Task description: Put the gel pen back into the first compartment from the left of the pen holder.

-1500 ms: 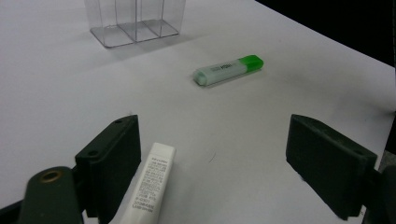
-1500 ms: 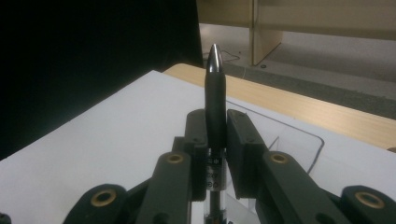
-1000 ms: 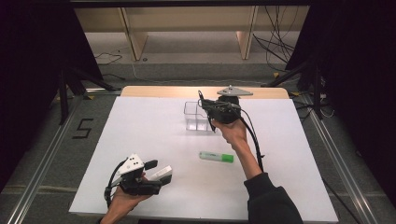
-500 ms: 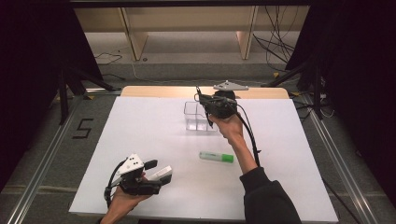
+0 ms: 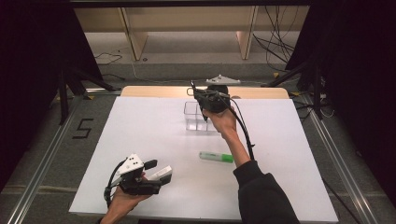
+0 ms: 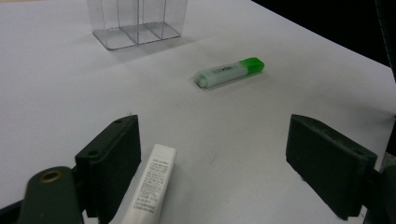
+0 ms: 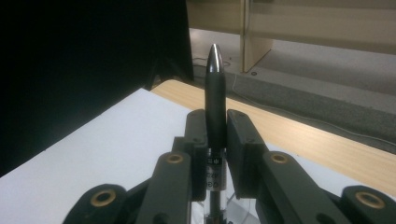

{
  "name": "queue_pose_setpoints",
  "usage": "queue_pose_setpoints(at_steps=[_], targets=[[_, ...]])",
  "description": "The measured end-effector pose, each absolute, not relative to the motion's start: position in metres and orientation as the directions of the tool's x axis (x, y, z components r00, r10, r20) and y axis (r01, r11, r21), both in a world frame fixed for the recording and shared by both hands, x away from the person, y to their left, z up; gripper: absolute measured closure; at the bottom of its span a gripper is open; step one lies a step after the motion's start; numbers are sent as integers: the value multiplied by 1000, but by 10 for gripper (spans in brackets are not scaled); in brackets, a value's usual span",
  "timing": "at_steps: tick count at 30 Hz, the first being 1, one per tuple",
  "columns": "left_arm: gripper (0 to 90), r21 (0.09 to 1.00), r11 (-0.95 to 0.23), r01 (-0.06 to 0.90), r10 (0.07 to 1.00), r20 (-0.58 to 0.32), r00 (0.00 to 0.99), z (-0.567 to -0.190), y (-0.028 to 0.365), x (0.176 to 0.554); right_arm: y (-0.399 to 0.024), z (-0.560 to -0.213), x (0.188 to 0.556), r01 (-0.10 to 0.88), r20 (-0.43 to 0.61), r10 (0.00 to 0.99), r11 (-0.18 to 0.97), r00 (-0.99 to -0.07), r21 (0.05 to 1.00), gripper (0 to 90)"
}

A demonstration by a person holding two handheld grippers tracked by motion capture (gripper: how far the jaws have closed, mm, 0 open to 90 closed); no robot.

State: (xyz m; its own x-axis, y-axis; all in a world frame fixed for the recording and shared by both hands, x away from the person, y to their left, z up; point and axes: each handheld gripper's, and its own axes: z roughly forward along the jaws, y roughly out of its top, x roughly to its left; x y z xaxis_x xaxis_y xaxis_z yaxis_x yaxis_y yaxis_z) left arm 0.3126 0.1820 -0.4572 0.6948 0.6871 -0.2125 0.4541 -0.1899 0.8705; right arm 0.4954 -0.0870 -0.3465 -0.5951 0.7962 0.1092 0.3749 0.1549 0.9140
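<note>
the right claw (image 5: 200, 93) is clenched on a black pen (image 7: 215, 88), its two pads pressed to either side of the barrel so that the pointed tip stands up past them in the right gripper view. in the high view that claw hangs just above the clear organiser (image 5: 196, 116), a small see-through box with upright dividers that stands toward the far edge of the white bench (image 5: 140, 140); whether the pen's lower end has entered a compartment cannot be told, as the hand covers that part. the work looks like sorting loose stationery into the organiser, and by this reading it is at an early stage: the compartments that show in the left gripper view look bare, and the pen is held over them but not yet let go. two more things lie flat on the bench, waiting. a green highlighter (image 6: 229, 71) with a white body lies near the middle, well apart from the organiser and on the near side of it. a white tube (image 6: 150, 183) with small print on it lies at the near left, between the pads of the left claw (image 6: 229, 172), which is released and spread wide; the tube sits just beside the left-hand pad, and the right-hand pad stands well clear of it, so nothing is gripped there. what remains, then, is to lower and release the pen into a slot, then fetch the highlighter and the tube in turn.
</note>
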Motion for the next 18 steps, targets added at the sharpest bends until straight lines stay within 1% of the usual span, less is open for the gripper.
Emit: queue_pose_setpoints(at_steps=[18], targets=[[180, 871, -190, 454, 687, -212, 695, -457, 182, 313, -62, -342, 519, 395, 121, 806, 147, -579, 907, 798]])
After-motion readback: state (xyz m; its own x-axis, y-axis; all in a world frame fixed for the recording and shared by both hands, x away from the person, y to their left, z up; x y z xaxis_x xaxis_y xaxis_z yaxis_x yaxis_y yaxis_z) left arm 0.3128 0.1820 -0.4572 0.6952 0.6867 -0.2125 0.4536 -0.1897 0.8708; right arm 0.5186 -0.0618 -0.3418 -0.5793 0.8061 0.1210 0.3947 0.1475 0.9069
